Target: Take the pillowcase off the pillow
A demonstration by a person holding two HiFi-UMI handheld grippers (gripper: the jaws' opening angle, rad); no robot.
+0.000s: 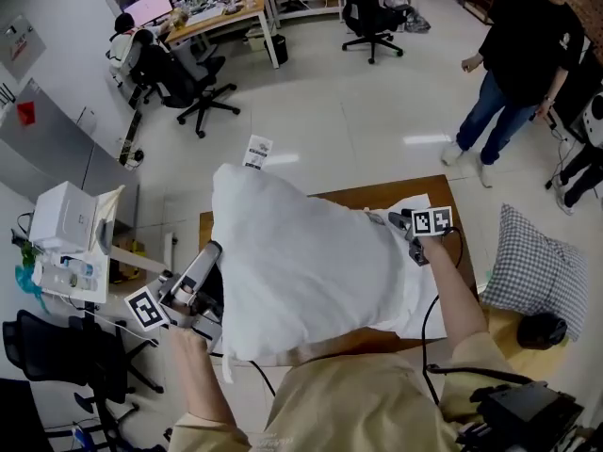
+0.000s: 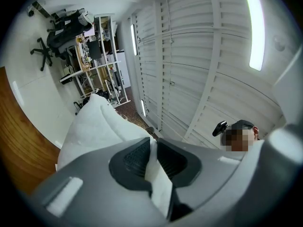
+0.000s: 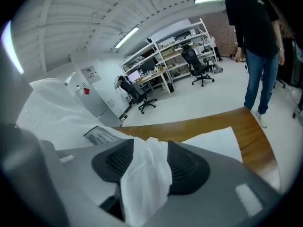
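A big white pillow in its white pillowcase [image 1: 301,271] is held up over the wooden table [image 1: 377,194], between both grippers. My left gripper [image 1: 203,271] is at the pillow's lower left edge; in the left gripper view it [image 2: 152,157] is shut on a thin fold of the white pillowcase [image 2: 94,122]. My right gripper [image 1: 400,229] is at the pillow's right side; in the right gripper view it [image 3: 149,162] holds a thick bunch of the same white fabric [image 3: 144,174] between its pads. The pillow hides most of the tabletop.
A white sheet [image 3: 213,141] lies on the table. A checkered cushion [image 1: 532,266] lies on the floor at the right. A person [image 1: 523,55] stands at the far right. Office chairs [image 1: 184,78] and desks are behind; a white box [image 1: 66,219] stands at the left.
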